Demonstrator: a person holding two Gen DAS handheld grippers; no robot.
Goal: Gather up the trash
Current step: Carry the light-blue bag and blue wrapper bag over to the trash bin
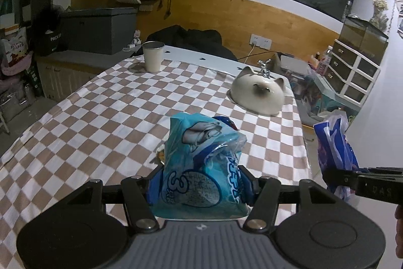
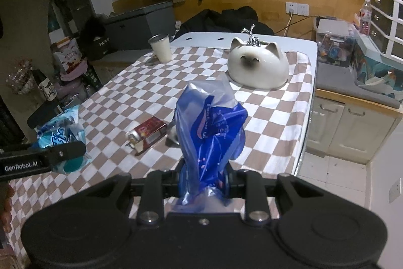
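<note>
- Above the checked worktop, left wrist view: gripping a light blue snack bag in the left claw, jaws standing fairly wide but pressed on the bag's two sides, bag lifted clear of the cloth.
- At the right edge of the same view: showing the right claw side-on, pinching a dark blue plastic wrapper off the worktop's edge.
- Counting as done, judging by this: two pieces of trash picked up, one per claw; still waiting to be dropped somewhere, with no bin plainly showing.
- Hiding behind the light blue bag: something small and yellowish at its left edge, too covered to name.
- Over the worktop, right wrist view: clamping the dark blue plastic wrapper in the right claw, jaws nearly together on the crumpled film.
- Lying on the cloth beyond it: a red and silver packet, looking like trash still left to collect; something grey just beside it, mostly hidden by the wrapper.
- At the left edge: the left claw with the light blue snack bag, partly cut off by the frame.
- Standing farther back, probably not trash: a metal cup and a cat-shaped bowl, upside down.
</note>
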